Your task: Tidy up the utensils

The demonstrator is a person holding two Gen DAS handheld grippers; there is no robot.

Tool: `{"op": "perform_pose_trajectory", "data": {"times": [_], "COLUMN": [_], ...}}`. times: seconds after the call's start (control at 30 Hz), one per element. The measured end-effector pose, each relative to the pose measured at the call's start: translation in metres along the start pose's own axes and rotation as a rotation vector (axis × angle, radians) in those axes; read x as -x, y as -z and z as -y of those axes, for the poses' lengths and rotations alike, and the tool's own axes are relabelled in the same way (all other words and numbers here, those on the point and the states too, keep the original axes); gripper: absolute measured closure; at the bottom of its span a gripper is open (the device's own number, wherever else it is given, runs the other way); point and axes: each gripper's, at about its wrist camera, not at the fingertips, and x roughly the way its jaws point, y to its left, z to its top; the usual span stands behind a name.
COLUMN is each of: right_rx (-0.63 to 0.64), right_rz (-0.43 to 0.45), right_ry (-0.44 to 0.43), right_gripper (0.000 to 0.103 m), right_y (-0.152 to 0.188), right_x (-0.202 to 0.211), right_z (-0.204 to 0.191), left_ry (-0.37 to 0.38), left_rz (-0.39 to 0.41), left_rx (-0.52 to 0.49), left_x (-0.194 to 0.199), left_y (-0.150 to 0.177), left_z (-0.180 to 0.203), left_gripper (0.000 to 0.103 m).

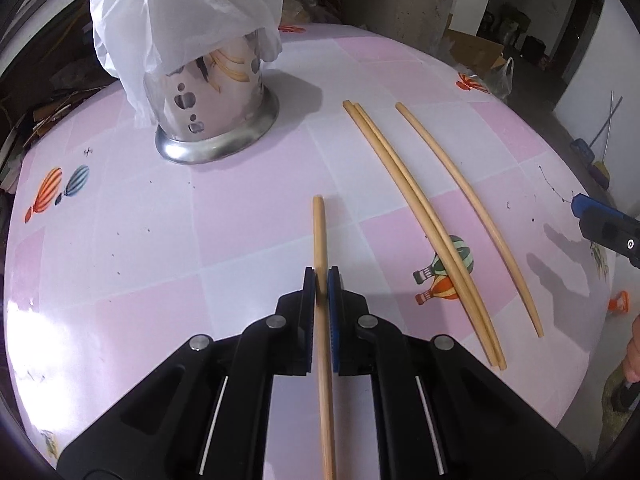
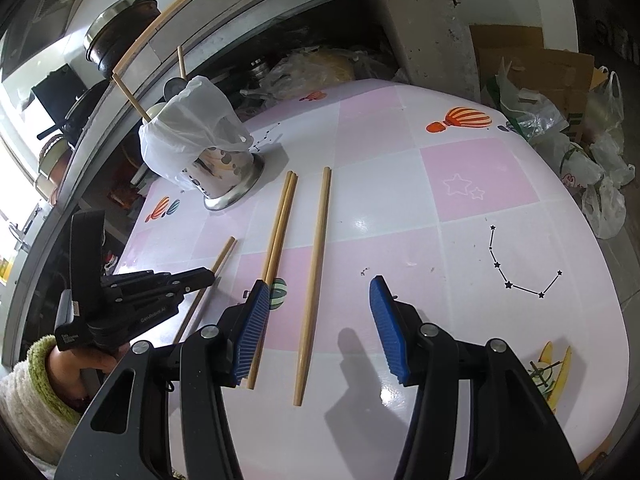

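My left gripper [image 1: 322, 280] is shut on a wooden chopstick [image 1: 320, 232] that points away over the table; it also shows in the right wrist view [image 2: 208, 276], with the chopstick [image 2: 224, 252]. A pair of chopsticks [image 1: 416, 216] and a single chopstick [image 1: 468, 208] lie on the table to the right. In the right wrist view the pair [image 2: 278, 232] and the single one [image 2: 316, 272] lie ahead of my open, empty right gripper [image 2: 320, 320]. A perforated steel utensil holder [image 1: 208, 92] draped with a white plastic bag [image 1: 180, 12] stands at the far left; it shows too in the right wrist view [image 2: 224, 172].
The table [image 1: 160, 240] has a pink and white checked cloth with balloon prints. Chopsticks [image 2: 132, 100] stand in the holder. Plastic bags [image 2: 580, 152] and a cardboard box [image 2: 532, 64] sit beyond the table's right edge. Shelves with pots [image 2: 120, 32] are at the far left.
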Motion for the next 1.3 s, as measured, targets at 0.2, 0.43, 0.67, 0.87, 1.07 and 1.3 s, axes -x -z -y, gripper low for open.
{"op": "perform_pose_trajectory", "data": {"times": [0.2, 0.43, 0.67, 0.87, 1.07, 1.3], "right_rx": [0.002, 0.001, -0.001, -0.003, -0.004, -0.002], "right_rz": [0.002, 0.002, 0.000, 0.000, -0.004, -0.004], "right_ry": [0.002, 0.003, 0.002, 0.003, 0.002, 0.001], "right_gripper": [0.051, 0.051, 0.051, 0.051, 0.051, 0.051], "right_y": [-0.001, -0.002, -0.002, -0.002, -0.003, -0.002], "right_x": [0.001, 0.000, -0.001, -0.001, -0.003, -0.004], "right_z": [-0.001, 0.000, 0.001, 0.001, 0.000, -0.001], "left_ry": [0.004, -0.001, 0.008, 0.036, 0.046, 0.064], "left_rz": [-0.032, -0.079, -0.106, -0.135, -0.148, -0.148], "left_rx": [-0.030, -0.058, -0.086, -0.071, -0.077, -0.087], "left_x": [-0.003, -0.013, -0.019, -0.020, -0.021, -0.022], "left_y": [-0.009, -0.019, -0.027, -0.029, -0.029, -0.028], "left_z": [-0.004, -0.005, 0.001, 0.001, 0.004, 0.007], "left_gripper": [0.089, 0.088, 0.081, 0.079, 0.078, 0.078]}}
